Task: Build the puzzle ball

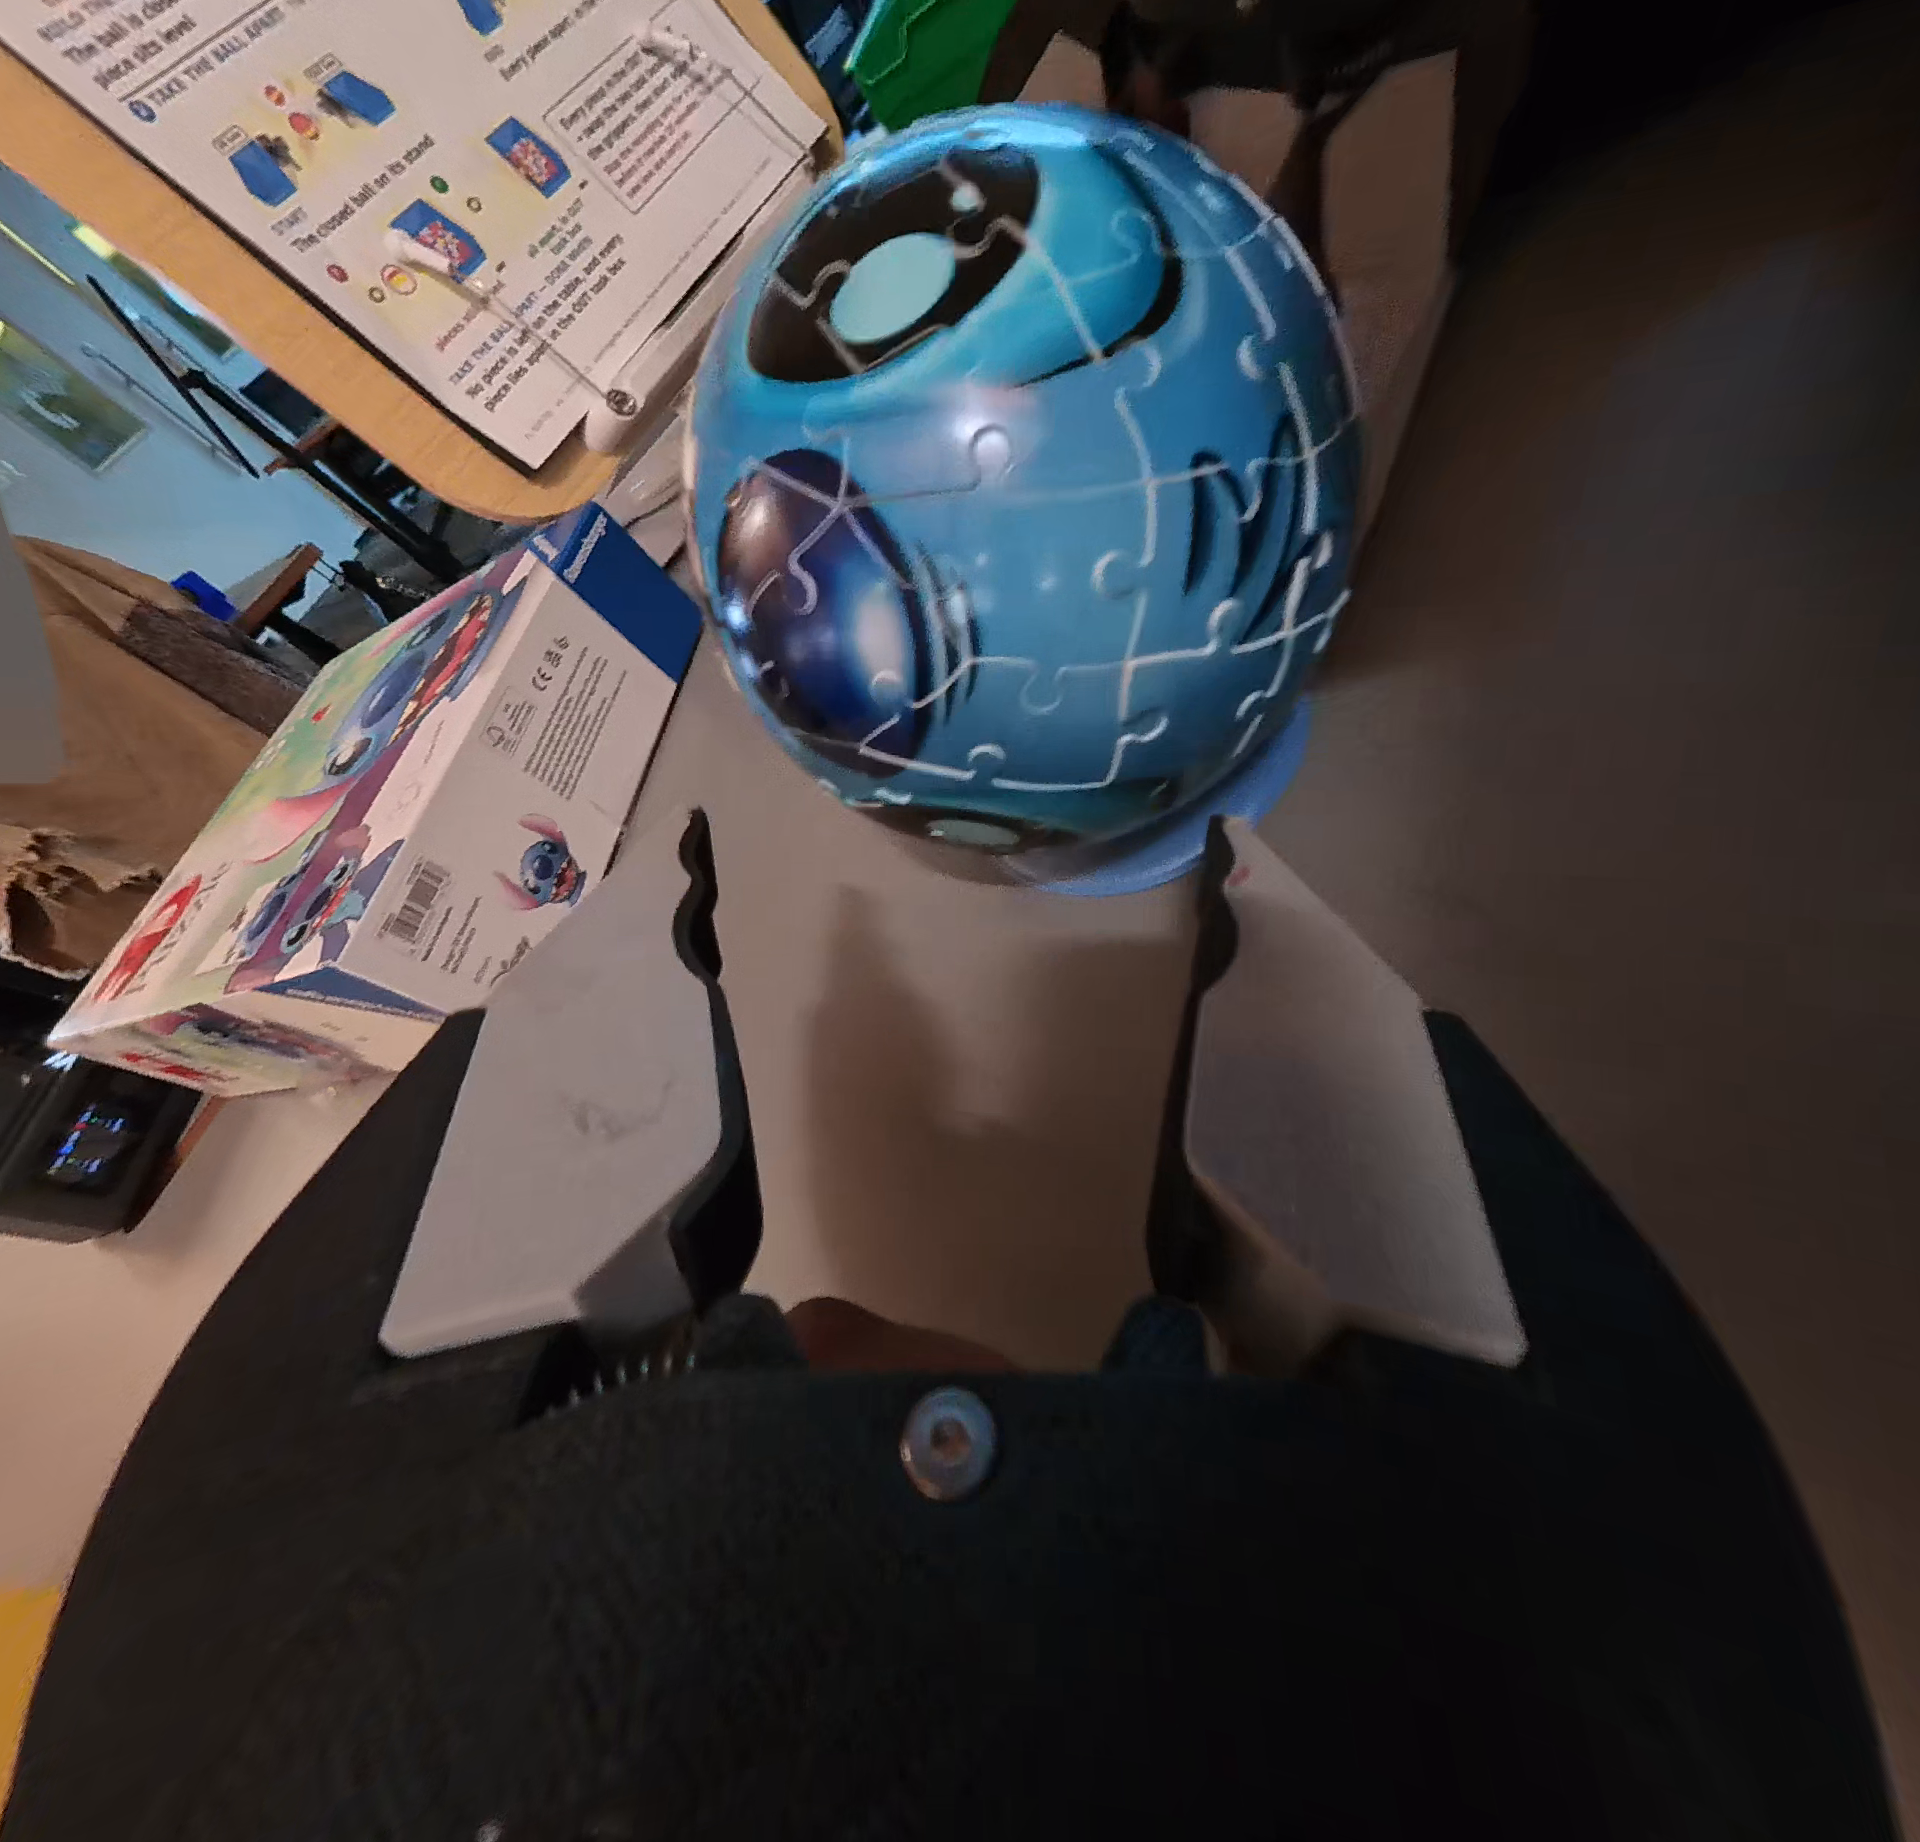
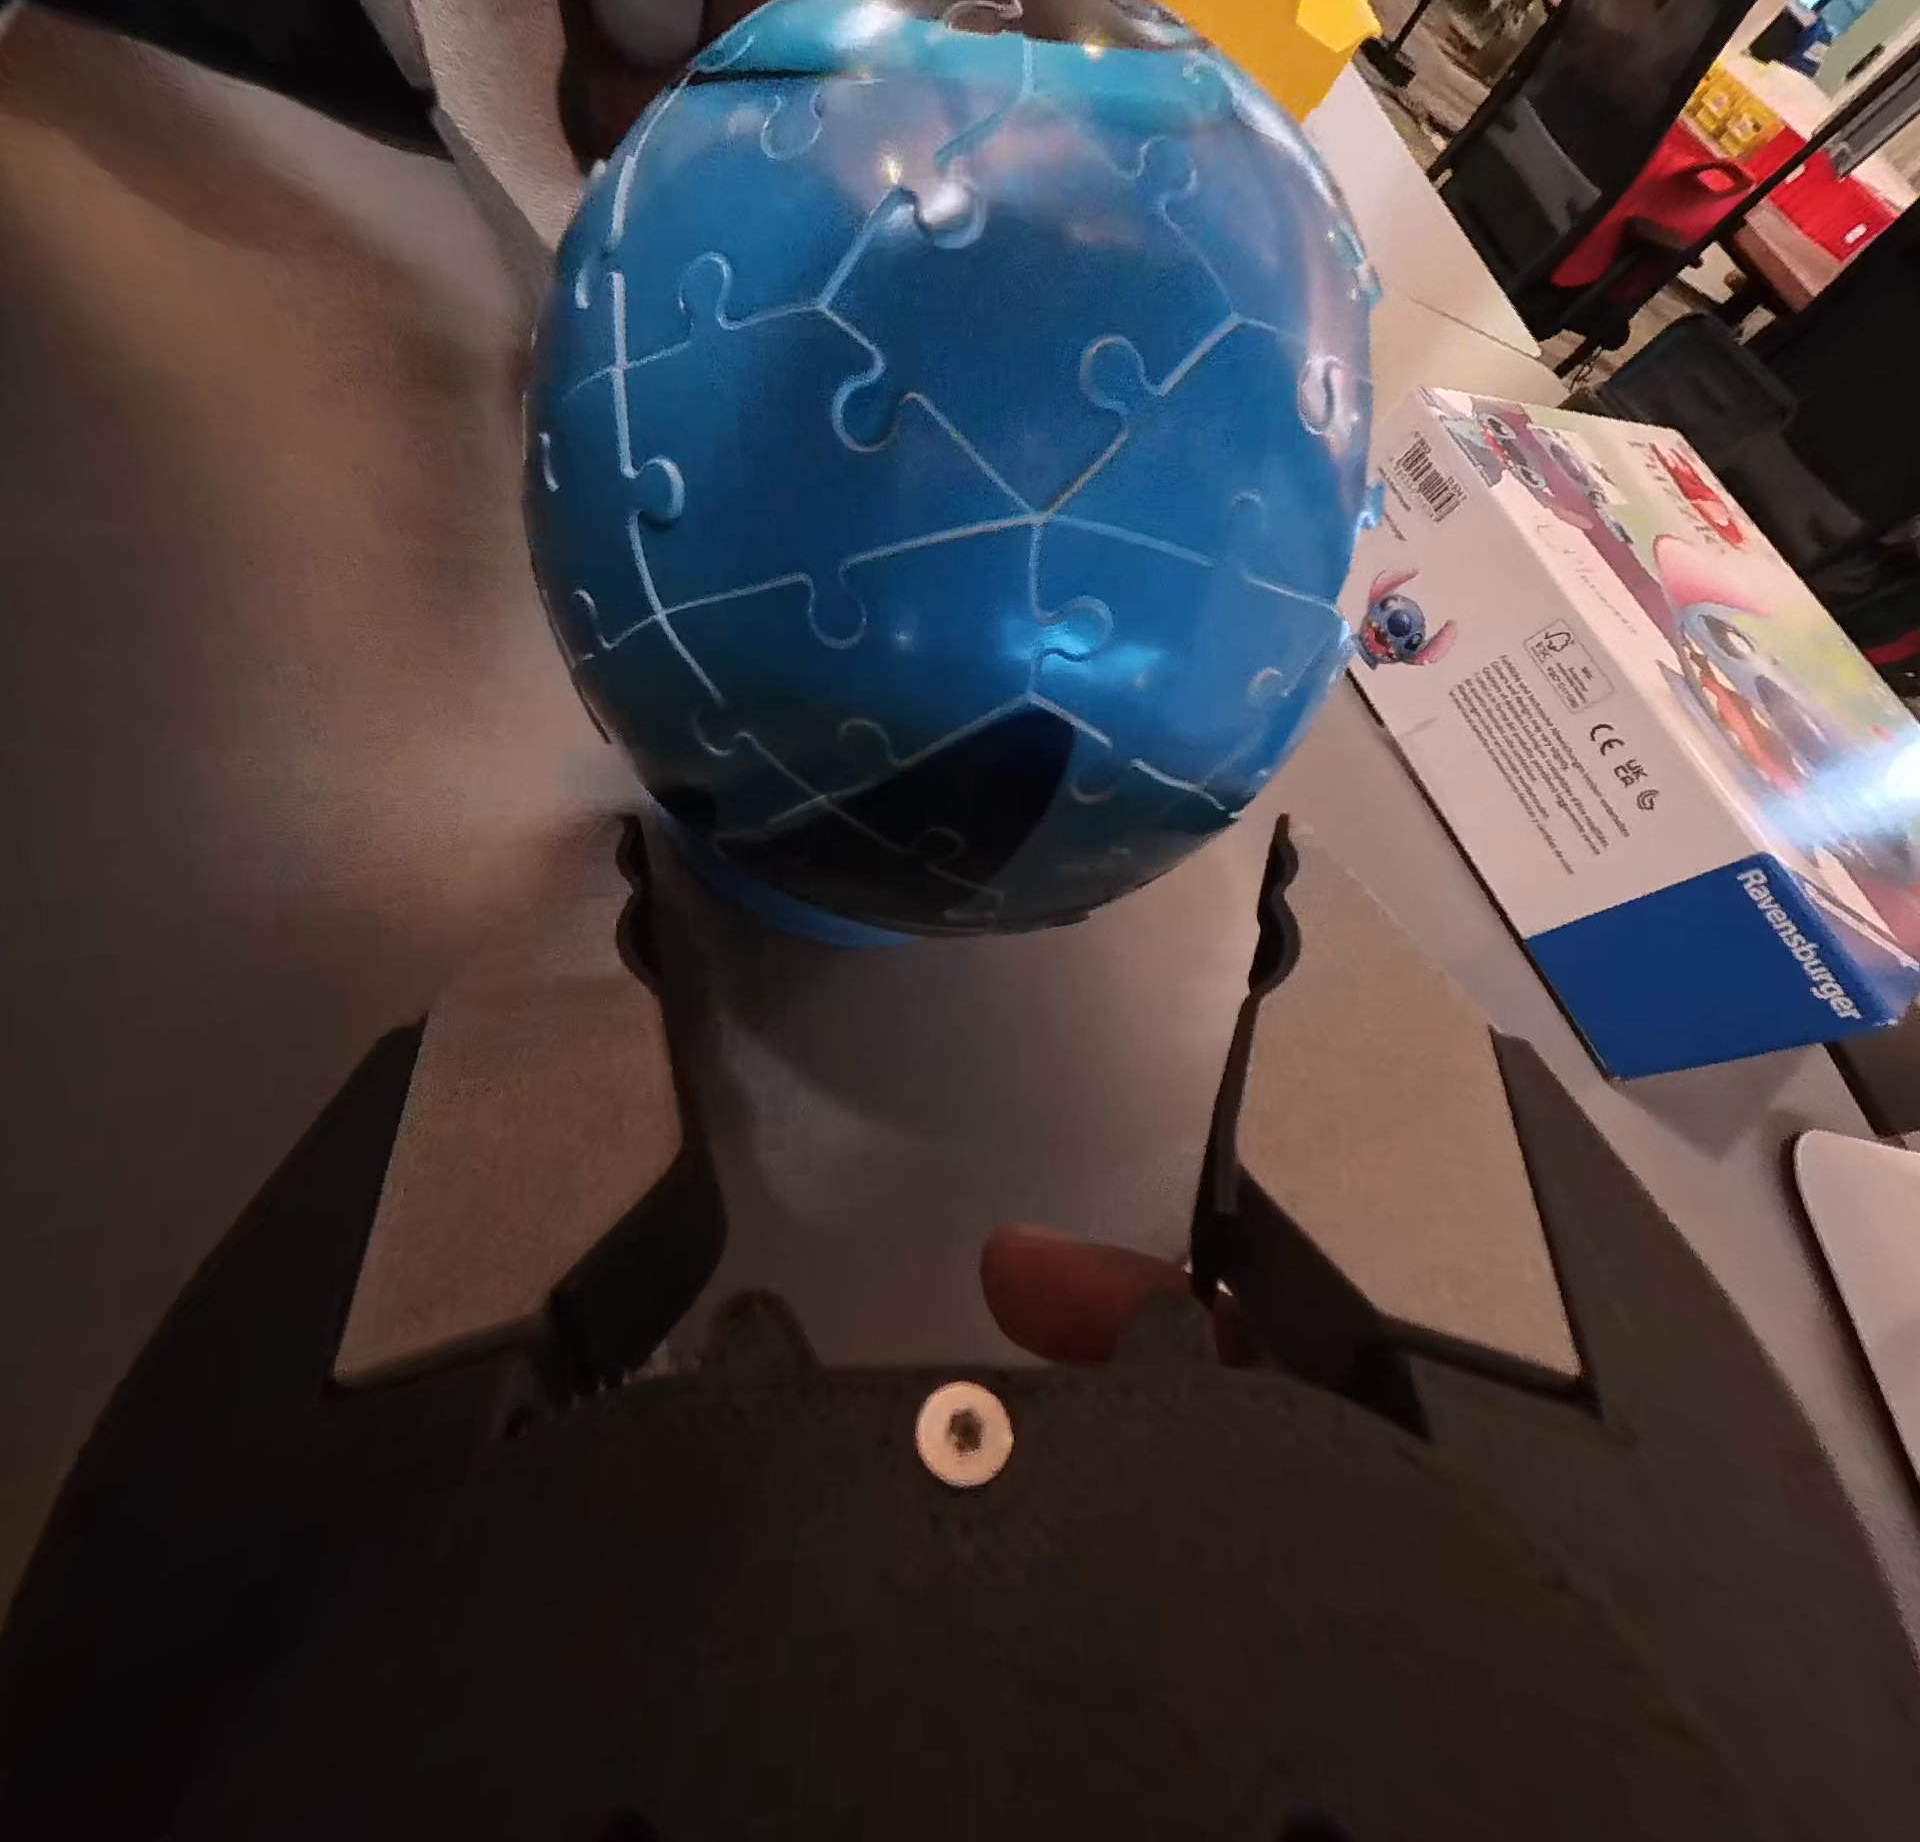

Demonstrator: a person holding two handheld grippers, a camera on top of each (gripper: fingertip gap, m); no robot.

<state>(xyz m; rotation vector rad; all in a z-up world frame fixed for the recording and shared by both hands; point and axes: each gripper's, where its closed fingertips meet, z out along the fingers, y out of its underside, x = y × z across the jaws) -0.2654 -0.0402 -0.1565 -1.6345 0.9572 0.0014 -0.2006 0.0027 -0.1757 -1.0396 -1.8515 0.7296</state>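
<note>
Puzzle ball (image 1: 1023, 504) sits on its blue stand (image 1: 1226, 836) on the grey table (image 1: 935, 1065), landmark for all below. Left gripper (image 1: 961, 857): fingers spread, empty, tips just short of the ball's base. Right gripper (image 2: 956, 867): likewise spread, empty, ball straight ahead and above the tips. Both about equally near, on opposite sides. Ball round, no long axis. Puzzle box (image 2: 1642, 712) lies beside the ball. All visible pieces look seated.

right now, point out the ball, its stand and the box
ball (image 2: 935, 462): right wrist view, on the plain blue side
stand (image 2: 831, 925): right wrist view, on its blue rim under the ball
box (image 1: 582, 743): left wrist view, on its white side panel
</note>
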